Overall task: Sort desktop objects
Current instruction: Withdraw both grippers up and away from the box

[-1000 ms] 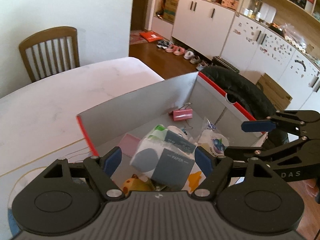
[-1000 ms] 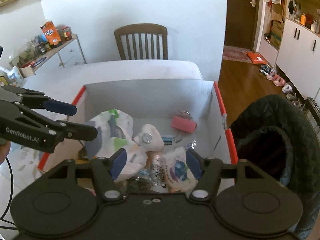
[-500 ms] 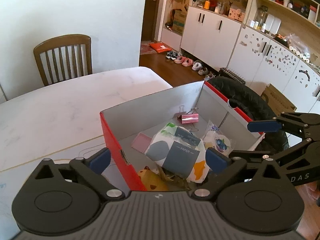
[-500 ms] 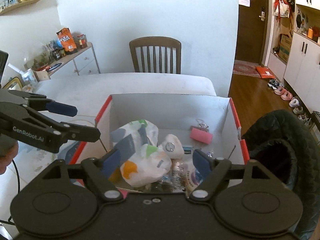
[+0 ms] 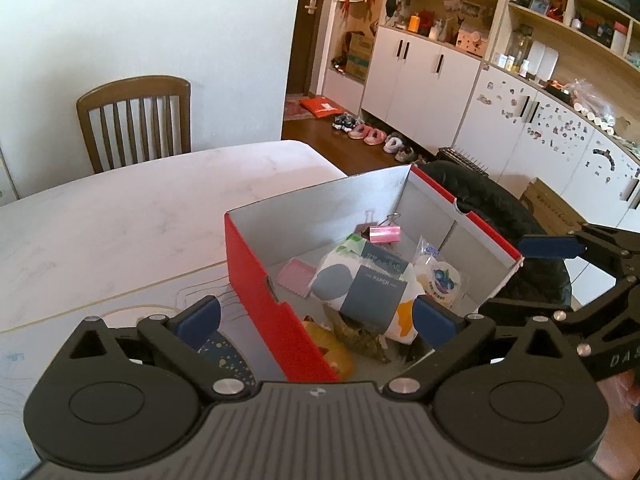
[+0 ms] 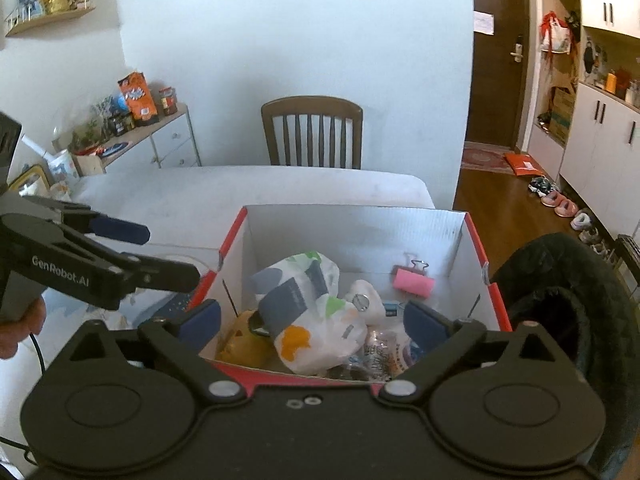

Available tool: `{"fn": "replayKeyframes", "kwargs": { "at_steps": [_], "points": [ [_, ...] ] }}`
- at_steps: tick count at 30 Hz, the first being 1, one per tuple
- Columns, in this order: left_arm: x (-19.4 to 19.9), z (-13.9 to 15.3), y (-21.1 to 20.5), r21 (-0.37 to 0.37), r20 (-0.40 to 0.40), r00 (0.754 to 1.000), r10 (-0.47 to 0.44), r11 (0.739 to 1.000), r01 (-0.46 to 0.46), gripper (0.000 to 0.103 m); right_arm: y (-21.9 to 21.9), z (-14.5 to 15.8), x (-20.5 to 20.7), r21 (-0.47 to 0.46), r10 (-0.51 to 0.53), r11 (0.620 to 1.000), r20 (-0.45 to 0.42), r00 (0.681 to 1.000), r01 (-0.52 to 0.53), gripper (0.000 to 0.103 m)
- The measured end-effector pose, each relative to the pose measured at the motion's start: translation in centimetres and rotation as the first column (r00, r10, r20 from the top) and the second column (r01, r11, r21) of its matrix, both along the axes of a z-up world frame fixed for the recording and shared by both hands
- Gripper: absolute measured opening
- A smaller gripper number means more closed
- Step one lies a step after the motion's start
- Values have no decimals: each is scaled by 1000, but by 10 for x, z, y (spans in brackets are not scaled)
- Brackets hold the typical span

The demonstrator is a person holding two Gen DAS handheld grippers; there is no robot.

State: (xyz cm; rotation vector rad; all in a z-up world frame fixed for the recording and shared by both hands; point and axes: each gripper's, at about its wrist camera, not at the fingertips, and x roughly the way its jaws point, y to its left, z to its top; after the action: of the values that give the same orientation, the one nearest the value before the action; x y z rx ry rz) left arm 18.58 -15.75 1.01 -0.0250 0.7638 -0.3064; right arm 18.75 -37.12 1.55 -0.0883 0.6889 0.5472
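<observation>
Box (image 6: 476, 256) open-topped; tissue pack (image 6: 316, 312) crowds its floor.

My left gripper (image 5: 316, 318) is held level, its two blue-padded fingers (image 5: 198, 316) spread wide with nothing between them. My right gripper (image 6: 312, 318) sits alongside, fingers (image 6: 420, 320) equally wide apart and empty. My left hand (image 6: 18, 332) wraps the left gripper's handle.
</observation>
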Motion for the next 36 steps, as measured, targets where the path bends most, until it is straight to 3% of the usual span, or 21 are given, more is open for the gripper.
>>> {"fn": "replayKeyframes", "kwargs": {
  "at_steps": [11,25,36],
  "points": [
    [-30,-5,17,20,41,999,-17,1000,16,103,20,-2,-28,-4,-87,996,23,996,87,102],
    [-54,-12,27,102,17,1000,-4,995,2,103,35,-8,-50,-6,-108,994,-1,994,108,102],
    [-61,-16,30,93,-18,1000,-3,996,5,103,36,-15,-62,5,-129,992,-41,991,130,102]
  ]
}}
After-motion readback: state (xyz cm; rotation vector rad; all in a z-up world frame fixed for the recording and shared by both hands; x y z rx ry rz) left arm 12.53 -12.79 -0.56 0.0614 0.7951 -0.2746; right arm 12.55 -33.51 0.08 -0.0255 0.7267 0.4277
